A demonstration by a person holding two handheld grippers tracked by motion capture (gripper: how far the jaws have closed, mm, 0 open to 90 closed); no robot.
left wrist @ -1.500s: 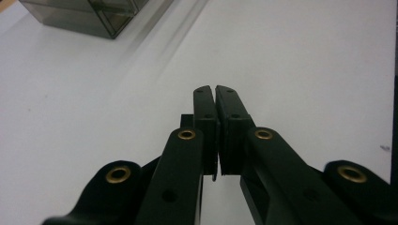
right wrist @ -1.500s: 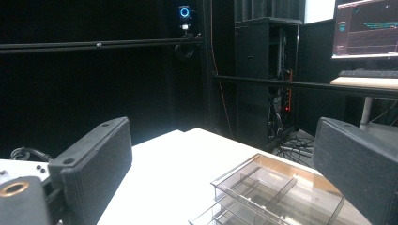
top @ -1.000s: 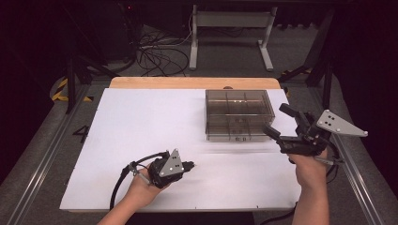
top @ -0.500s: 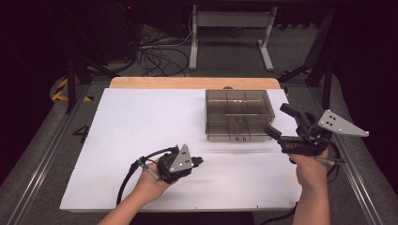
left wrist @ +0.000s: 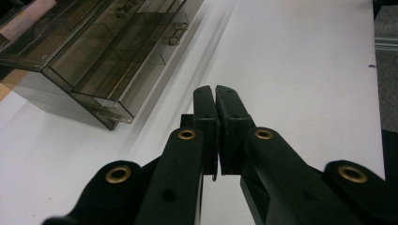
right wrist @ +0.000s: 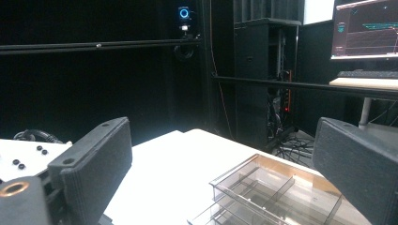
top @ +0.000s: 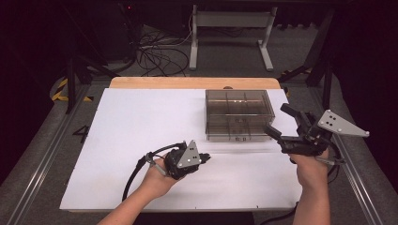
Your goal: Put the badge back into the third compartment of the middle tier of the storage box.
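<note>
1. A white table top (top: 141,140) carries a smoke-tinted clear plastic compartment box (top: 238,114), which stands toward the far right corner of the surface, its back edge near the far edge where a strip of bare wood shows.
2. The box is divided into compartments by clear inner walls; small clasps sit on its near side, facing the person.
3. The left gripper (top: 205,158) lies low over the near middle of the surface, held in the person's left hand (top: 157,176), with its tips pointing right, toward the near left corner of the box but well apart from it.
4. In the left gripper view the left gripper's two black jaws meet tip to tip with nothing between them; the box's near corner (left wrist: 110,115) lies ahead and to the left of them.
5. The right gripper (top: 283,122) is held above the right edge of the surface by the right hand (top: 309,166), just beside the box's right side and clear of it.
6. Its jaws stand wide apart and empty; in the right gripper view the two padded fingers (right wrist: 96,166) frame the open compartments of the box (right wrist: 277,194) below.
7. A black cable (top: 136,168) loops from the left gripper across the near part of the surface.
</note>
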